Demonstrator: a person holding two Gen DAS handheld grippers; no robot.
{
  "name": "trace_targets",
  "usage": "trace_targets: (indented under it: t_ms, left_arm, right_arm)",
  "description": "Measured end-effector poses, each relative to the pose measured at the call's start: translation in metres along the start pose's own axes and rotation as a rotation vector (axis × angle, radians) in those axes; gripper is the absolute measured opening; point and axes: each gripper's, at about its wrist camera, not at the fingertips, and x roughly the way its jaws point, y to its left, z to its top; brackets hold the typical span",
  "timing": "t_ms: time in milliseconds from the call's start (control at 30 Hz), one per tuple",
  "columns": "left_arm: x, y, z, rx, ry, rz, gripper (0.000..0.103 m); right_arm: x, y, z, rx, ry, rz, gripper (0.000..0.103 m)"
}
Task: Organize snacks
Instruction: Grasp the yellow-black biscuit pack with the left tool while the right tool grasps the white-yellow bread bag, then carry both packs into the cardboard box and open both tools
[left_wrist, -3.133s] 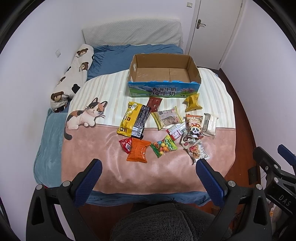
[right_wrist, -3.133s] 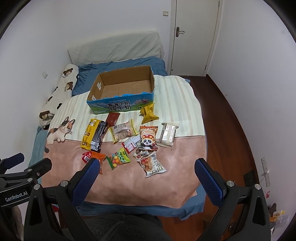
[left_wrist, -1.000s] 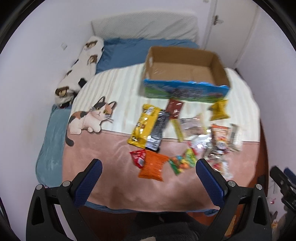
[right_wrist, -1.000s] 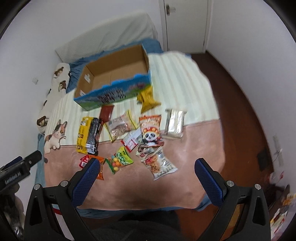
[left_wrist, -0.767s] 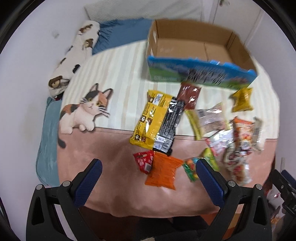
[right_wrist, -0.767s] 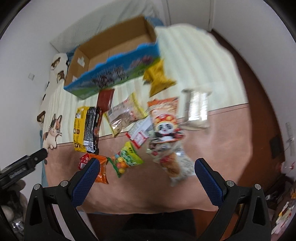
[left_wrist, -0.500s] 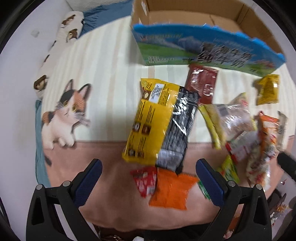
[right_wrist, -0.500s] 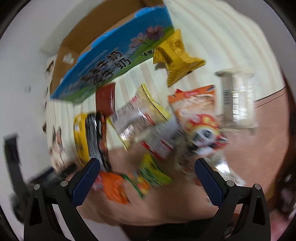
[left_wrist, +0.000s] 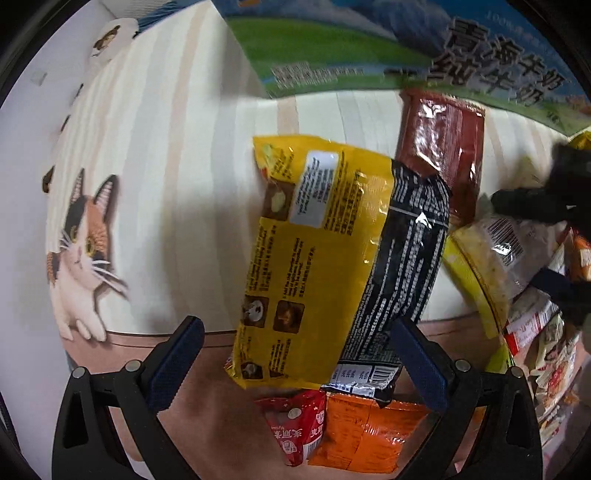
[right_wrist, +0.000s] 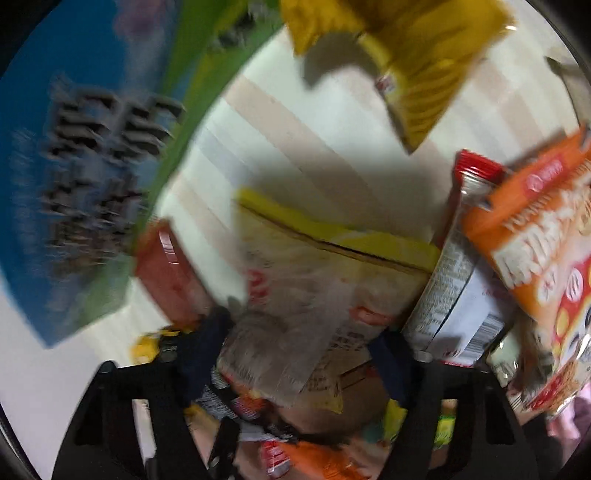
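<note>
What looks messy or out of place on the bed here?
The snacks lie loose and overlapping outside the milk carton box. The yellow-and-black bag sits askew over the dark red packet and the orange packet. Nothing looks torn or spilled.

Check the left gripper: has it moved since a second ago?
Yes. The left gripper has come down toward the bed; the yellow-and-black bag and blue box now loom much larger, its jaws open astride that bag's lower end.

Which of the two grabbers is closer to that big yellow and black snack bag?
Left. The left gripper straddles the yellow and black bag's lower end; the right gripper is off to its side, around a clear yellow-edged packet.
</note>
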Motion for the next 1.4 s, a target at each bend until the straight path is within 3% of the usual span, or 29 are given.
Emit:
trace_targets:
  t_ms: [167, 333, 367, 400, 433, 500, 600, 767, 833, 867, 1033, 1233, 1400]
  left_arm:
    - [0.006, 0.006, -0.003, 0.029, 0.016, -0.05, 0.103]
    - [0.023, 0.017, 0.006, 0.042, 0.005, -0.117, 0.103]
    - [0.025, 0.018, 0.008, 0.042, -0.003, -0.137, 0.101]
    - [0.028, 0.019, 0.01, 0.038, -0.015, -0.158, 0.094]
    - [0.029, 0.022, 0.011, 0.029, -0.022, -0.181, 0.085]
    - [0.033, 0.026, 0.012, -0.003, -0.024, -0.199, 0.081]
    - [0.032, 0.044, 0.002, -0.091, -0.065, -0.19, 0.08]
    - [0.041, 0.07, -0.011, -0.177, -0.053, -0.204, 0.083]
    - [0.05, 0.067, -0.01, -0.169, -0.044, -0.192, 0.085]
    - [0.054, 0.058, -0.01, -0.167, -0.04, -0.18, 0.085]
    - [0.072, 0.045, -0.006, -0.137, 0.0, -0.107, 0.088]
    - [0.082, 0.042, -0.014, -0.208, -0.008, -0.108, 0.083]
    - [0.079, 0.041, -0.041, -0.269, -0.048, -0.113, 0.083]
  right_arm:
    - [0.001, 0.033, -0.014, -0.34, 0.03, -0.167, 0.06]
    - [-0.002, 0.056, -0.037, -0.63, 0.039, -0.336, 0.06]
    - [-0.002, 0.061, -0.042, -0.672, 0.031, -0.357, 0.061]
    - [-0.004, 0.065, -0.046, -0.701, 0.017, -0.356, 0.066]
    - [-0.006, 0.067, -0.049, -0.714, 0.0, -0.351, 0.071]
    - [-0.01, 0.067, -0.057, -0.704, -0.028, -0.343, 0.083]
    - [-0.015, 0.059, -0.064, -0.626, -0.031, -0.281, 0.083]
    - [-0.022, 0.053, -0.064, -0.549, -0.067, -0.226, 0.083]
    - [-0.025, 0.051, -0.061, -0.566, -0.085, -0.227, 0.072]
    - [-0.02, 0.056, -0.064, -0.582, -0.088, -0.234, 0.061]
    - [0.0, 0.062, -0.062, -0.62, -0.071, -0.211, 0.06]
    - [-0.007, 0.044, -0.065, -0.665, -0.065, -0.185, 0.058]
    - [-0.009, 0.019, -0.071, -0.694, -0.082, -0.16, 0.047]
